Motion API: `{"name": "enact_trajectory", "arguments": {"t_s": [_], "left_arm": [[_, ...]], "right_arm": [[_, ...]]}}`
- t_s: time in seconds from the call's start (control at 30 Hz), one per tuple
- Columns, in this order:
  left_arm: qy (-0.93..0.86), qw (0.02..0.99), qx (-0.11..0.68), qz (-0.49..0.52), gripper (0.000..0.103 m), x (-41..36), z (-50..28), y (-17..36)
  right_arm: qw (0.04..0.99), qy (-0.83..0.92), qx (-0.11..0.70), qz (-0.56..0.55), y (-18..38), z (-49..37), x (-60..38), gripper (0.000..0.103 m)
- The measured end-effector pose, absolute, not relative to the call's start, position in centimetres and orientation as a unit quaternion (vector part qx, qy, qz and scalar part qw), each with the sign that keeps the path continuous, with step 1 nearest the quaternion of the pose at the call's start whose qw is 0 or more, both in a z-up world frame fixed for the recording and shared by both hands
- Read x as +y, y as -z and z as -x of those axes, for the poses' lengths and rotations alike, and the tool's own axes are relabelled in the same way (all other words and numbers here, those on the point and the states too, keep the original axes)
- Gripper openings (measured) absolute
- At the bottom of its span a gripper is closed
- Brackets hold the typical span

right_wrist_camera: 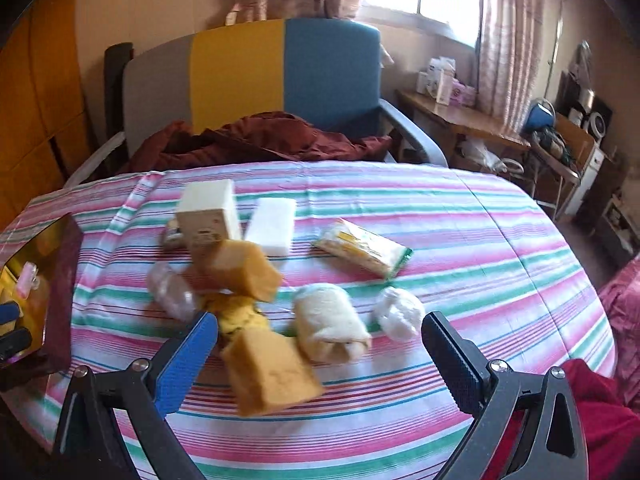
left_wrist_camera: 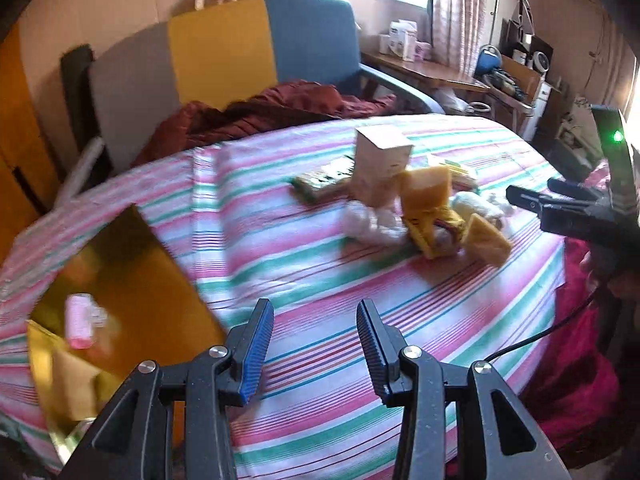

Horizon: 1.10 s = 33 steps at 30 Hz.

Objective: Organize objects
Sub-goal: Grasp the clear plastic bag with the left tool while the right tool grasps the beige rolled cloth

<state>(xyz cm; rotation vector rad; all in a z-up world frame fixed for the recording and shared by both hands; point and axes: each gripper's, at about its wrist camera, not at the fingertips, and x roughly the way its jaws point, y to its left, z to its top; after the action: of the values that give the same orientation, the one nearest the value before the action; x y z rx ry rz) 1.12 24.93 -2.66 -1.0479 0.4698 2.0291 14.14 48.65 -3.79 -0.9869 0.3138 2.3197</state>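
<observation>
1. Since both tongs are empty, the coming move turns on the cluttered pile: it lies directly ahead of the right gripper (right_wrist_camera: 320, 344), whose jaws stand spread wide with nothing between them.
2. Nearest is a yellow sponge block (right_wrist_camera: 272, 372), just beyond the right fingertips, its long axis running obliquely away and to the left; a rolled cream cloth (right_wrist_camera: 330, 320) lies just beside it.
3. By judgement, the right hand is the nearer one. The left gripper (left_wrist_camera: 316, 344), jaws likewise parted and empty, hovers over bare striped tablecloth (left_wrist_camera: 320, 400), well apart from the pile.
4. Only the left view shows the gold tray (left_wrist_camera: 132, 280) plainly, with a pink item (left_wrist_camera: 78, 322) in it.
5. Only the right view shows the white sponge (right_wrist_camera: 272, 226) and the green-edged packet (right_wrist_camera: 362, 252) behind the cream carton (right_wrist_camera: 208, 216).
</observation>
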Motion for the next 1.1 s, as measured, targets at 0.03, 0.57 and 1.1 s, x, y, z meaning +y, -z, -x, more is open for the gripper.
{"name": "enact_trajectory", "arguments": {"t_s": [0.03,0.57,1.1], "left_arm": [[-0.792,0.403,0.175,0.423,0.043,25.5,-0.8,2.9],[-0.729,0.433,0.071,0.525,0.044,34.7,4.6,7.8],[-0.725,0.403,0.071,0.554,0.038,38.6,7.2,12.4]], "right_arm": [[0.295,-0.872,0.126,0.370,3.9,-14.3,49.0,0.103],[0.202,-0.866,0.140,0.436,7.0,-12.9,48.4,0.103],[0.237,-0.856,0.202,0.413,7.2,-14.3,51.8,0.103]]}}
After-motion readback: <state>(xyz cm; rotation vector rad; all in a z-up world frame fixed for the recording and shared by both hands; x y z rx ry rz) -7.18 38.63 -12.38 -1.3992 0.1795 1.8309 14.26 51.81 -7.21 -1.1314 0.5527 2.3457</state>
